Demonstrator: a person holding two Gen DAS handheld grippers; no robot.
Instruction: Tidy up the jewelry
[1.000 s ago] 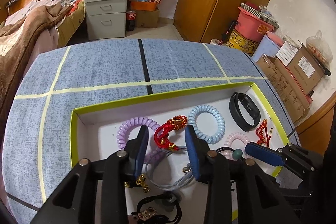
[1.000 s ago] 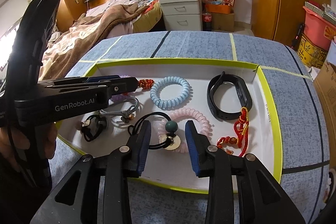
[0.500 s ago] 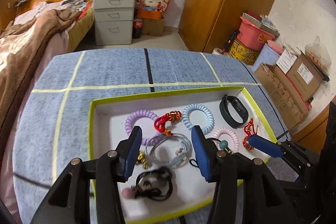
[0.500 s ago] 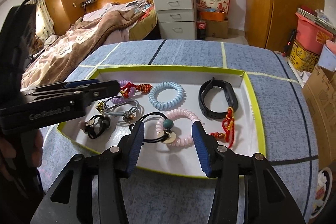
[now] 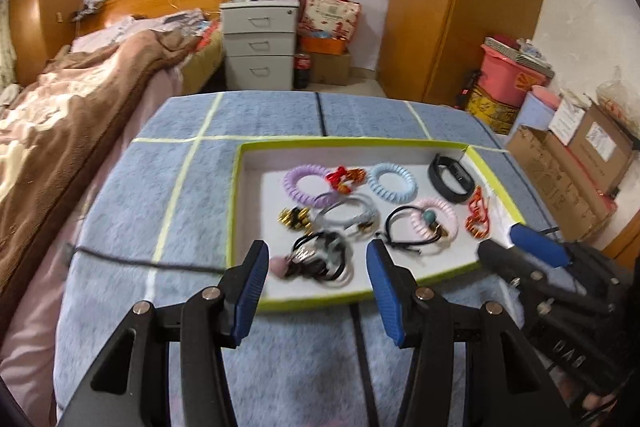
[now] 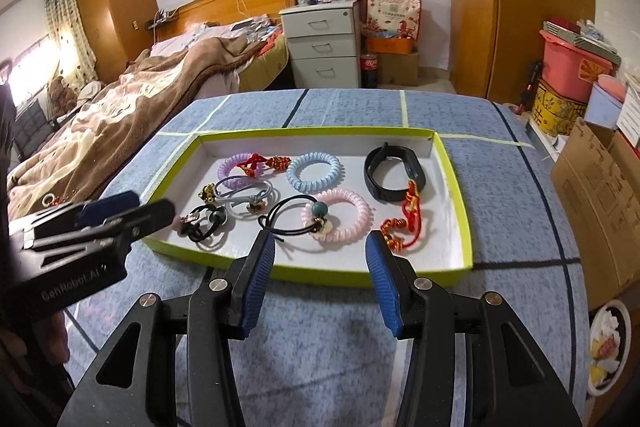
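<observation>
Right wrist view: right hand-held gripper [image 6: 320, 255] hovers over the near edge of the tray [image 6: 456, 183], jaws wide apart, having just been opening, nothing between them. Left hand-held gripper [image 5: 316, 267] likewise wide, just opened, empty, over the tray's near-left corner. Tray sits on the blue tabletop [image 6: 520, 203]. Inside: purple coil [image 6: 236, 165] far left, blue coil [image 6: 315, 171] beside it, black band [image 6: 394, 171] far right, pink coil [image 6: 340, 215] near centre, red cord [image 6: 404, 223] near right, grey ties [image 6: 246, 197] and black ties [image 6: 204, 225] near left.
</observation>
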